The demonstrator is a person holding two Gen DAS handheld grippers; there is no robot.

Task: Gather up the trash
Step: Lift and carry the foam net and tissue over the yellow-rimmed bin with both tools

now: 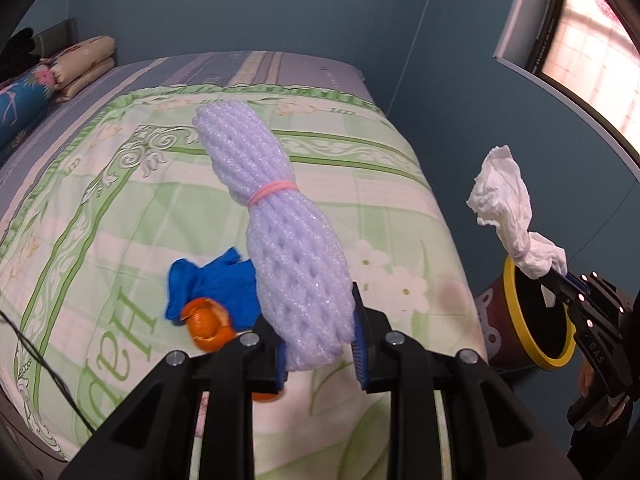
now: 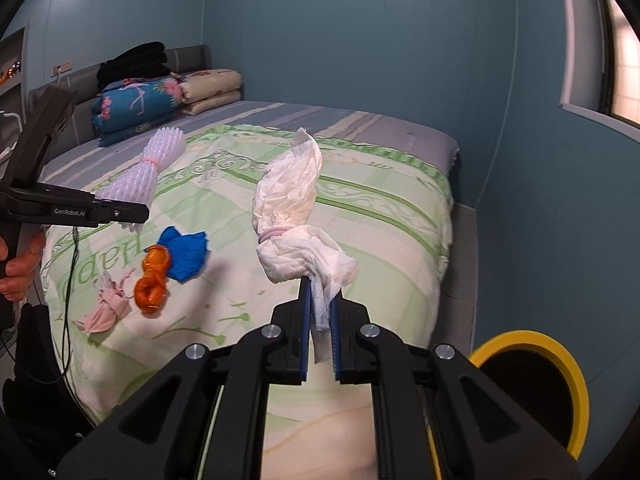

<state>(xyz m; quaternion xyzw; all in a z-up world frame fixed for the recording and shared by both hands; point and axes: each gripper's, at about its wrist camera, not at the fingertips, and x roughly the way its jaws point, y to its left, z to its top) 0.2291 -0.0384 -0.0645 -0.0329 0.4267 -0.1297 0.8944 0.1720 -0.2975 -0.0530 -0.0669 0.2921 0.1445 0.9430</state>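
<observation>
The white foam net (image 1: 276, 216), banded with a pink elastic, is clamped at its lower end in the left gripper (image 1: 320, 344), jaws narrowed onto it, lifted above the bed (image 1: 100, 184). The crumpled tissue bundle (image 2: 292, 216) is pinched in the right gripper (image 2: 320, 320), jaws nearly together, near the bed's foot corner. The yellow-rimmed bin (image 2: 532, 392) stands on the floor just beside that corner. Neither piece is binned yet. Left on the quilt: blue wad (image 2: 184, 256), orange peel (image 2: 154, 280), pink scrap (image 2: 106, 308).
</observation>
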